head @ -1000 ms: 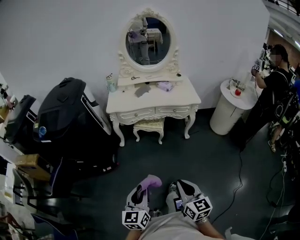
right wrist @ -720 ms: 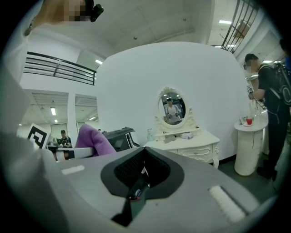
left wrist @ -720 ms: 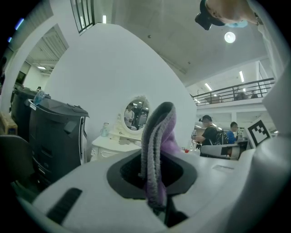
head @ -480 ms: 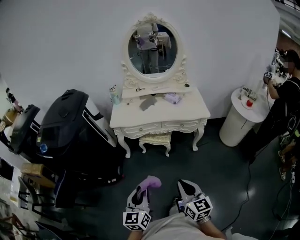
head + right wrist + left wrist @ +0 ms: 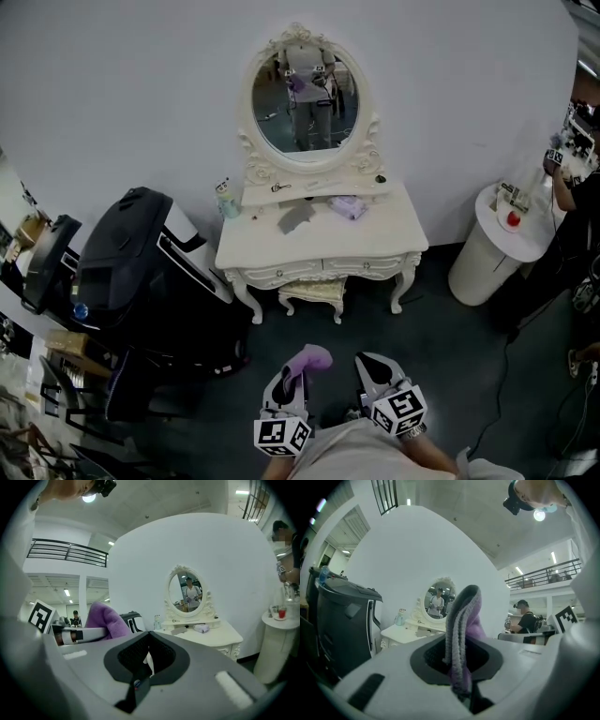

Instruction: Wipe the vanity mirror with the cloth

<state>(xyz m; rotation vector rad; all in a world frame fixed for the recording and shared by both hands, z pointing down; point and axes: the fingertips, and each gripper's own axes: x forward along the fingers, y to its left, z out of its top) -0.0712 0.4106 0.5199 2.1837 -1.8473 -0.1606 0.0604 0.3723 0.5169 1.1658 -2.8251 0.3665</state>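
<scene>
The oval vanity mirror [image 5: 305, 98] in its white carved frame stands on a white vanity table [image 5: 375, 246] against the far wall, well away from both grippers. Low in the head view, my left gripper [image 5: 289, 377] is shut on a purple cloth [image 5: 309, 357]. In the left gripper view the cloth [image 5: 464, 630] sticks up from between the jaws, and the mirror [image 5: 437, 603] looks small beyond it. My right gripper [image 5: 373, 369] is beside the left one, shut and holding nothing. The right gripper view shows the mirror [image 5: 187, 592] and the cloth [image 5: 107, 618].
A large black machine [image 5: 141, 272] stands left of the vanity. A padded stool [image 5: 314, 292] sits under the table. A grey rag [image 5: 295, 217], a lilac bundle [image 5: 349, 206] and a small bottle [image 5: 223, 199] lie on the tabletop. A white round pedestal [image 5: 502, 248] and a person [image 5: 572, 178] are at the right.
The view has shifted so the vanity and mirror sit a little lower and more to the right. The person at the right has slid towards the frame edge. Both grippers stay low, left still holding the cloth.
</scene>
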